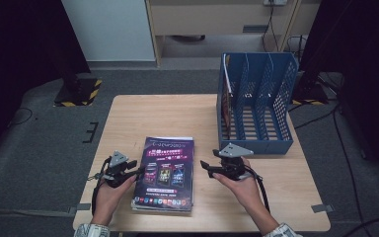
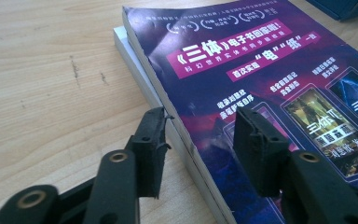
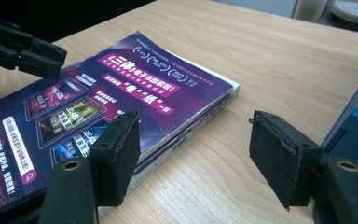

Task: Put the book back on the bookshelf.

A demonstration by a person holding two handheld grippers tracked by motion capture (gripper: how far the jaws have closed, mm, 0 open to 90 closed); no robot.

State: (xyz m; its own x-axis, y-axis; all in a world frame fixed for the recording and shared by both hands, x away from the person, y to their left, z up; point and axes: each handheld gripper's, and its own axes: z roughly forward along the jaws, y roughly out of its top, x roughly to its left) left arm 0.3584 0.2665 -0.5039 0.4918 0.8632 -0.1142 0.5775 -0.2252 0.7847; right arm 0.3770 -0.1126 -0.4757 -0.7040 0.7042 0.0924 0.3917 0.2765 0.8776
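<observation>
The glossy purple magazine [image 1: 164, 174] lies flat atop a small stack on the wooden table [image 1: 143, 113], near its front edge. The left gripper [image 1: 137, 171] straddles the magazine's left edge, jaws apart; its own view shows the curled cover corner. The right gripper [image 1: 205, 165] gapes right of it, bare wood between. A blue slotted rack [image 1: 256, 103] stands beyond the magazine.

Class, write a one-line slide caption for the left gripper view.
Open left gripper straddles the spine edge of the top magazine on a stack on the wooden table.
</observation>
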